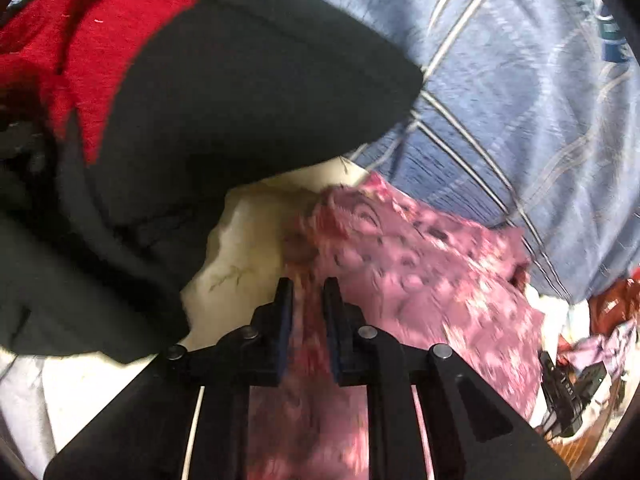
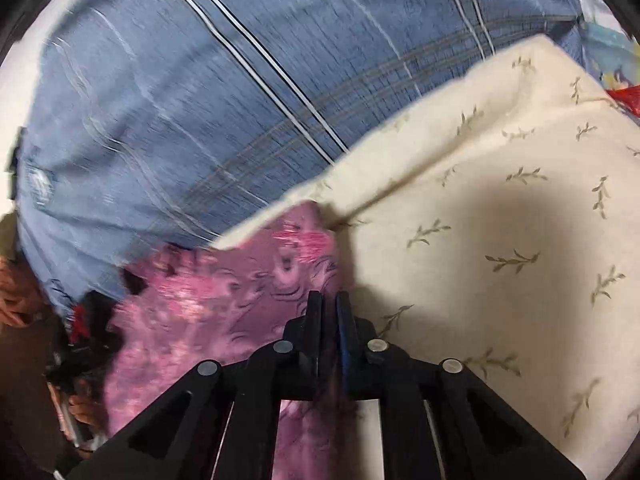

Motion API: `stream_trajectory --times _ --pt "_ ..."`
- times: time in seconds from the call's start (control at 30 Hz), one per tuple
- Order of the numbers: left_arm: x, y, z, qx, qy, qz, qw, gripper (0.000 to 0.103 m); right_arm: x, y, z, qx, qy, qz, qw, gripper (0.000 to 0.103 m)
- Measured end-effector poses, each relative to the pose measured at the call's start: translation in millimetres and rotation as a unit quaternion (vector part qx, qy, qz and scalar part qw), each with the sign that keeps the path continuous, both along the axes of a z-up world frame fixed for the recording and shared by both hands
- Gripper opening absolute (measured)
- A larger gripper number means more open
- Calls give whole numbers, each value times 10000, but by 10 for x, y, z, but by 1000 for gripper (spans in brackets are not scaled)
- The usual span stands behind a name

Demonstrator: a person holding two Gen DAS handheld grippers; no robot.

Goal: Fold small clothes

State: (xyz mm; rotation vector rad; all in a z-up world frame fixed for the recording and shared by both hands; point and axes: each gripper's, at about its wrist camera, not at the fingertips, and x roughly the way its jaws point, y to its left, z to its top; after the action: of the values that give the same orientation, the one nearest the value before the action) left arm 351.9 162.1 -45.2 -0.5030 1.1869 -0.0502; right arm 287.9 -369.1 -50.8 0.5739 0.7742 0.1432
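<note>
A small pink patterned garment [image 1: 420,264] is stretched between both grippers, blurred by motion. My left gripper [image 1: 308,288] is shut on its left edge, with cloth running between the fingers. My right gripper [image 2: 329,300] is shut on the garment's [image 2: 224,304] right edge. The garment hangs over a cream leaf-print cloth [image 2: 480,240], which also shows in the left wrist view [image 1: 248,248]. The other gripper is partly seen at the right edge of the left wrist view [image 1: 568,396].
A black garment [image 1: 224,92] with a red garment [image 1: 80,40] behind it lies close on the left. A blue striped sheet [image 2: 200,100] covers the bed beyond. More mixed clothes [image 1: 600,328] lie at the right.
</note>
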Motion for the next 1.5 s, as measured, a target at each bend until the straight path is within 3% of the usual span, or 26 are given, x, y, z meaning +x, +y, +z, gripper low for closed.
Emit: stream_trajectory --times 0.17,0.33,0.43,0.5,0.7,0.77,0.83,0.9,0.93,1.0,1.13,1.17,1.27,1.3,1.33,1.43,1.5 --pt "-654 142 329 -270 -296 -165 9991 49 -527 -37 111 238 -173 99 9995 19" --pt "-1396 239 496 -667 -490 -292 9961 58 -1337 -62 71 398 -292 15 9988 35" --pt "-1811 130 414 -901 -523 -206 9943 61 -1790 -150 -6 791 -340 -207 9961 49" --pt "-1994 50 284 -1089 -479 -155 9928 61 -1966 -124 -106 1141 -301 -245 9927 52" --pt "-1929 -10 -78 -1728 -95 592 9831 61 -1747 227 -310 1707 -109 -71 9852 52" --pt "-1836 8 -138 -1847 -48 880 9788 61 -1662 293 -310 1801 -259 -170 9832 52" --pt "-1725 14 -91 -1738 -158 1040 9791 58 -1598 334 -304 1787 -299 -436 9825 49" --pt "-1610 1 -37 -1603 -179 1099 9808 19 -1540 298 -310 1957 -338 -538 9786 31" --pt "-1572 -14 -6 -1640 -168 1061 9806 4 -1491 281 -293 1926 -298 -511 9795 5" --pt "-1595 -71 147 -1594 -339 1010 9814 4 -1446 192 -177 1889 -387 -359 9806 5" --pt "-1768 -247 300 -1166 -602 753 9885 5 -1643 -11 273 1442 -1082 -245 9833 5" --pt "-1786 -282 237 -1058 -527 759 9901 5 -1645 -32 270 1322 -1056 -232 9853 5" --pt "-1767 -322 -127 -785 64 823 9935 6 -1583 -76 -40 971 -434 -308 9938 5" --pt "-1795 -308 -147 -841 14 833 9930 6 -1572 -65 -162 891 -252 -317 9952 5" --pt "-1830 -294 -120 -824 -66 839 9930 7 -1580 -39 -259 869 -155 -300 9956 6" --pt "-1937 -347 131 -271 -237 703 9969 13 -1679 -8 -251 902 -246 -349 9950 15" --pt "-2027 -462 341 236 -486 503 9973 32 -1723 -10 -186 780 -241 -355 9960 16"
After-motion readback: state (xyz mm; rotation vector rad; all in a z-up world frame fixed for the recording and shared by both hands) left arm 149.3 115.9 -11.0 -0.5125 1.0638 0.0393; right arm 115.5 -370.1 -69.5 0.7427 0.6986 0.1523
